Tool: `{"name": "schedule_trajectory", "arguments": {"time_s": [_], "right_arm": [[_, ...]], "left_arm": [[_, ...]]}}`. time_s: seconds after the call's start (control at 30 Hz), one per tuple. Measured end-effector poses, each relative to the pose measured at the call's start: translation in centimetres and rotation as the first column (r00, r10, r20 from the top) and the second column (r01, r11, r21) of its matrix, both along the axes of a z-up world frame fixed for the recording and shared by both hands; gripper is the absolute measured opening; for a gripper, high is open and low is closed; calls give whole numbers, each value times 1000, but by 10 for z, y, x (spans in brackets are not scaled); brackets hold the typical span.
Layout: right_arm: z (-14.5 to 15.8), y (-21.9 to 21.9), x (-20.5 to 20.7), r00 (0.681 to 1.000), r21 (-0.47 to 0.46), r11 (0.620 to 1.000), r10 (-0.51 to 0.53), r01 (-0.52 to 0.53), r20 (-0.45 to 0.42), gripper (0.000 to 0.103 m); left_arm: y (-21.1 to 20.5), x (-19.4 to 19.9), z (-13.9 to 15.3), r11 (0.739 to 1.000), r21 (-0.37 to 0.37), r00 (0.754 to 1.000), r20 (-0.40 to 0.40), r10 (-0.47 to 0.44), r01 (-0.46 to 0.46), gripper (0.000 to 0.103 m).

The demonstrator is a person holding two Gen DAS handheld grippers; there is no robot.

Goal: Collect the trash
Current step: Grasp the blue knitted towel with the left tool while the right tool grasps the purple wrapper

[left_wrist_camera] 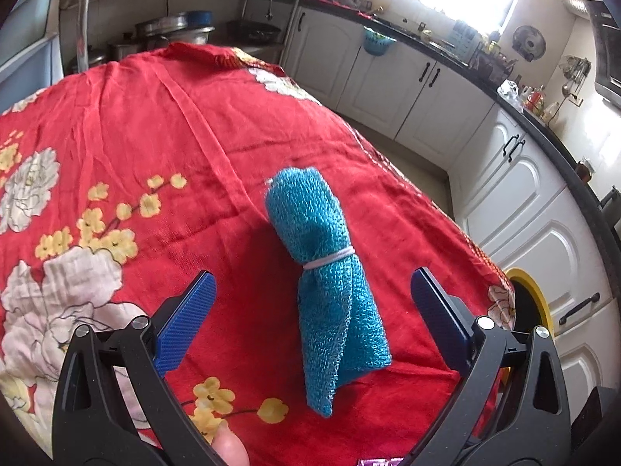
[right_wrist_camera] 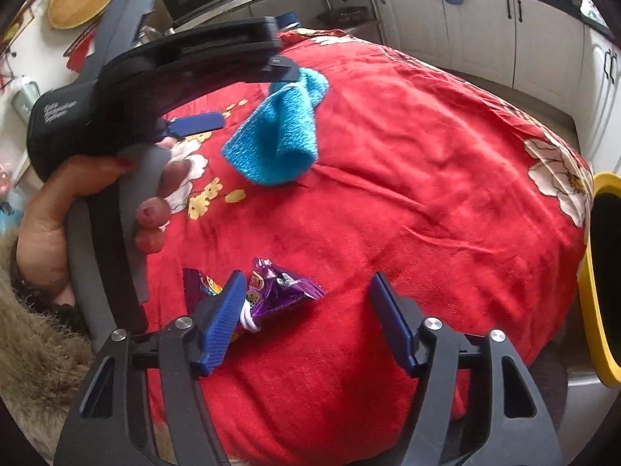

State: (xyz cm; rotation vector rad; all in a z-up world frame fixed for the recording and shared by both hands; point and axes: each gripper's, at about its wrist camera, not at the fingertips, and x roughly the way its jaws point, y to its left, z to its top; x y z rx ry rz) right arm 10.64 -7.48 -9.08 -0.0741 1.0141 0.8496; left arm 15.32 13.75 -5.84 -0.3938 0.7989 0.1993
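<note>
A rolled blue cloth [left_wrist_camera: 326, 268] bound with a white elastic band lies on the red flowered tablecloth [left_wrist_camera: 186, 116]. My left gripper [left_wrist_camera: 313, 273] stands open around it, a pad on either side, neither touching. In the right wrist view the same cloth [right_wrist_camera: 279, 132] lies farther back, with the left gripper held over it by a hand [right_wrist_camera: 70, 202]. A crumpled purple snack wrapper [right_wrist_camera: 279, 287] with a white band lies close in front. My right gripper [right_wrist_camera: 308, 276] is open; the wrapper rests by its left pad [right_wrist_camera: 221, 322] and is partly hidden behind it.
A bin with a yellow rim [right_wrist_camera: 601, 272] stands at the table's right edge, also in the left wrist view [left_wrist_camera: 531, 291]. White kitchen cabinets [left_wrist_camera: 407, 89] and a dark countertop run beyond the table. Metal pots [left_wrist_camera: 174, 27] sit behind its far end.
</note>
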Motion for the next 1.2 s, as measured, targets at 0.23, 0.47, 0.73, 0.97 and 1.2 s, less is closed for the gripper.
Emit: {"name": "schedule_trajectory", "arguments": {"time_s": [0.23,0.47,0.73,0.97,1.2], "right_arm": [[-4,14,-13,996,17,996,93,-92,-15,35],[3,12,-21,991,50,990,131,-131,11,21],[17,-6,-22,993,54,993,99,-103,61,21],[21,-30,-9,994,67,997,42,-49,98,20],[30,-54,5,991,91,996,-32,20,126,18]], "left_arm": [[-3,8,-14,1000,-16,999,-32,-25,24,86],[-7,12,-29,998,-41,996,-69,-52,50,50],[-14,13,-27,996,-17,993,-75,-91,90,21],[-18,12,-21,995,-17,993,-60,-97,96,13],[-34,12,-7,991,-2,991,-24,-134,134,12]]}}
